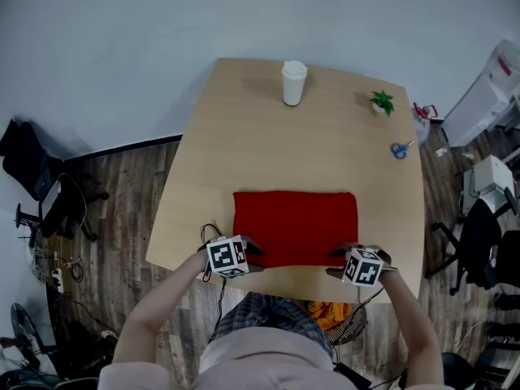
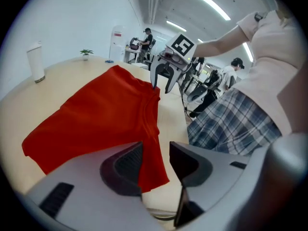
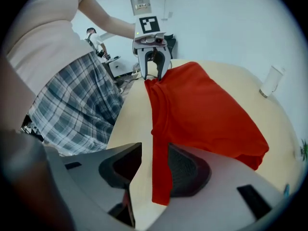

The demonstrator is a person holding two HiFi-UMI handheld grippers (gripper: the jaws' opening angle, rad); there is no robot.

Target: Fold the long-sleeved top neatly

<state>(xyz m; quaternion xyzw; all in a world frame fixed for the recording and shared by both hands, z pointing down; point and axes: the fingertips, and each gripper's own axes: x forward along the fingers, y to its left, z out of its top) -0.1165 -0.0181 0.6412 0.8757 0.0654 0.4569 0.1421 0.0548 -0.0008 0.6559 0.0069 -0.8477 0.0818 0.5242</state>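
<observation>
The red long-sleeved top lies folded into a flat rectangle near the front edge of the tan table. My left gripper stands at its near left corner, my right gripper at its near right corner. In the left gripper view the left gripper is open, and the top's corner hangs loose in the gap between the pads. In the right gripper view the right gripper is open too. A hanging strip of the top lies against one pad, with a gap to the other.
A white cup stands at the table's far edge, with a small green plant and blue scissors at the far right. The person's plaid skirt is close to the front edge. Office chairs stand around the table.
</observation>
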